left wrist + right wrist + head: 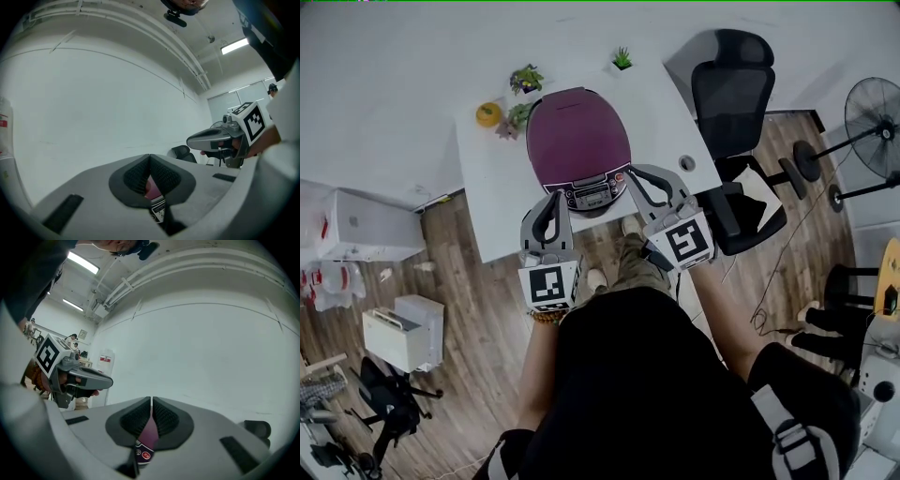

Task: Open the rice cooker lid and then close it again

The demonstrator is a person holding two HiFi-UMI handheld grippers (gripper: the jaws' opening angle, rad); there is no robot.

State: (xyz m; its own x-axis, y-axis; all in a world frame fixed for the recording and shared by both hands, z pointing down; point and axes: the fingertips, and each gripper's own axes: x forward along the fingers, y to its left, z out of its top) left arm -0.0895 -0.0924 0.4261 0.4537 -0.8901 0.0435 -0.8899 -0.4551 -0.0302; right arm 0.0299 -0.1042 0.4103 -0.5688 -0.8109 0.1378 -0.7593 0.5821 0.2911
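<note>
Rice cooker point(578, 145) sits closed on the bench point(490, 211); my left gripper point(550, 202) and right gripper point(641, 180), both clenched on nothing, flank its control panel point(591, 196).

A white tabletop point(492, 197) stands on a wood-plank floor point(487, 309) against a white wall point(93, 103). A black office chair point(731, 94) and a fan point(874, 114) stand nearby.
</note>
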